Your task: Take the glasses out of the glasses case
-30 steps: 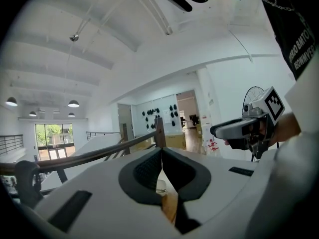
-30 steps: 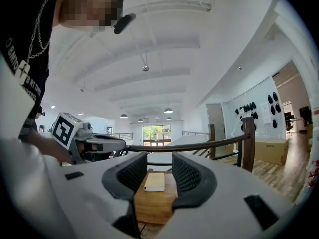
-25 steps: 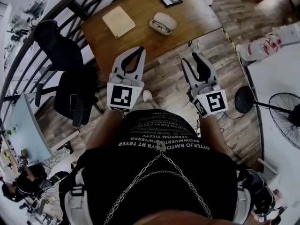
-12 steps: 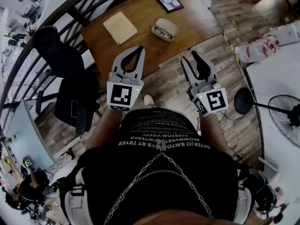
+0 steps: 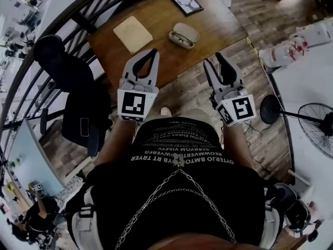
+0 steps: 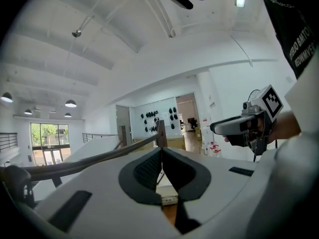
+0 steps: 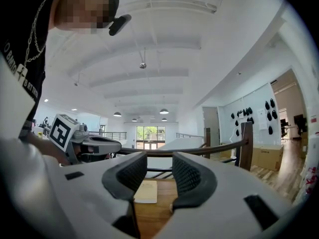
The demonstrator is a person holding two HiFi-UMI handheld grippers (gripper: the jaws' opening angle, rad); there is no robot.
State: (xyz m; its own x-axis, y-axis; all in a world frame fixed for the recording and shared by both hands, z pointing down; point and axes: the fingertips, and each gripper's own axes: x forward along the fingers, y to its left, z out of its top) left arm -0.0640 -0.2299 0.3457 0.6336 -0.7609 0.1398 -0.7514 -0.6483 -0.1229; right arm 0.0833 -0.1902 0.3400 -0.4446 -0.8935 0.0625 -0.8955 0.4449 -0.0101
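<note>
Two claws are held near the front edge of a brown wooden tabletop [image 5: 218, 21], both empty. Far left stands a black office chair [image 5: 73, 95]. A flat tan square pad [image 5: 133, 34] lies on the tabletop's left part. The left claw [image 5: 154, 52] is clenched, its tips touching with nothing between them. Further right, a pale oval glasses case [image 5: 183, 35] lies open on the tabletop with dark-framed glasses [image 5: 179, 38] inside, well apart from both claws. A black-framed picture [image 5: 187, 2] lies beyond it. The right claw [image 5: 214, 59] is released, its jaws apart.
</note>
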